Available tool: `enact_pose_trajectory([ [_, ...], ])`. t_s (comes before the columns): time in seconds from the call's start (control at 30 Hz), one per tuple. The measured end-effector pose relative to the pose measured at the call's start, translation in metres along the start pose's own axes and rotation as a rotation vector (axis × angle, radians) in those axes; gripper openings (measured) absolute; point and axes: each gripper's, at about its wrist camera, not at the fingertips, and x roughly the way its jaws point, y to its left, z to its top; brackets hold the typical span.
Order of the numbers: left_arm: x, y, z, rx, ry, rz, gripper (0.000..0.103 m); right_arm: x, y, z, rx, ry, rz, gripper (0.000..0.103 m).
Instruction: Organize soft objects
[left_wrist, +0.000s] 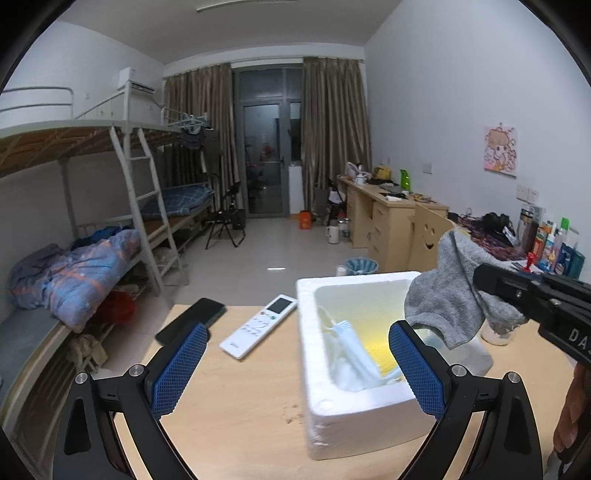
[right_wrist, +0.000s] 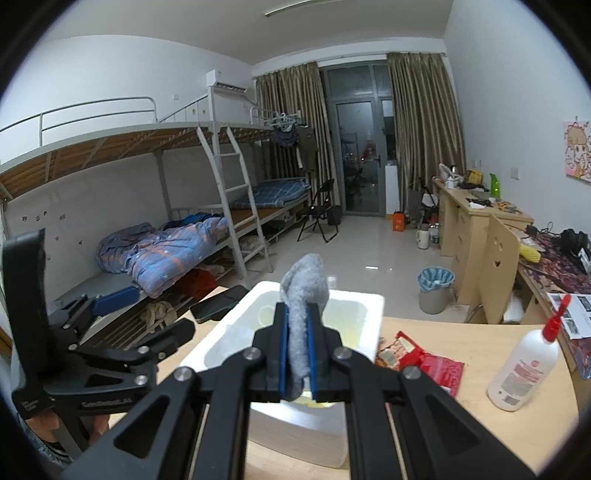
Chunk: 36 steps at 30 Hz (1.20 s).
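A grey sock (right_wrist: 304, 291) hangs over a white foam box (right_wrist: 371, 301), with my right gripper (right_wrist: 297, 314) shut on it. In the left wrist view the sock (left_wrist: 450, 291) droops above the box's right rim (left_wrist: 308, 295), and the right gripper (left_wrist: 484, 284) comes in from the right. My left gripper (left_wrist: 299, 354) is open wide with nothing between its blue pads (left_wrist: 181, 365); it stands at the box's near left side. Inside the box lie a light blue face mask (left_wrist: 351, 350) and something yellow. The left gripper (right_wrist: 162, 310) also shows in the right wrist view, left of the box.
On the wooden table (left_wrist: 240, 406) a white remote (left_wrist: 258, 326) and a black phone (left_wrist: 190, 319) lie left of the box. To its right are a red snack packet (right_wrist: 428, 363) and a white bottle with a red cap (right_wrist: 524, 369). Bunk beds stand beyond the table's edge.
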Motion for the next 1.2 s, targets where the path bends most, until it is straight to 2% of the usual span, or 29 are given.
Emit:
enact_pose_trajectory([
  [0.4,-0.005,0.030,-0.006,-0.043,-0.001,0.059,0.099,0.037,0.012,-0.002,-0.007,0.068,0.039,0.011],
  [0.7,-0.006,0.034,-0.007,-0.042,-0.003,0.054,0.099,0.048,0.006,-0.006,0.000,0.101,0.021,0.013],
  [0.77,-0.007,0.034,-0.006,-0.043,-0.006,0.052,0.099,0.050,0.005,-0.007,-0.001,0.109,0.020,0.026],
  [0.83,-0.008,0.035,-0.006,-0.048,-0.011,0.052,0.099,0.051,0.006,-0.007,-0.007,0.113,0.018,0.065],
  [0.9,-0.009,0.036,-0.005,-0.050,-0.012,0.054,0.099,0.050,0.007,-0.008,-0.016,0.114,0.008,0.082],
  [1.0,-0.011,0.037,-0.005,-0.051,-0.013,0.056,0.099,0.040,0.005,-0.008,-0.008,0.060,-0.031,0.083],
  [1.2,-0.016,0.033,-0.006,-0.038,-0.017,0.048,0.099,0.034,0.000,-0.006,0.013,0.063,-0.024,0.083],
])
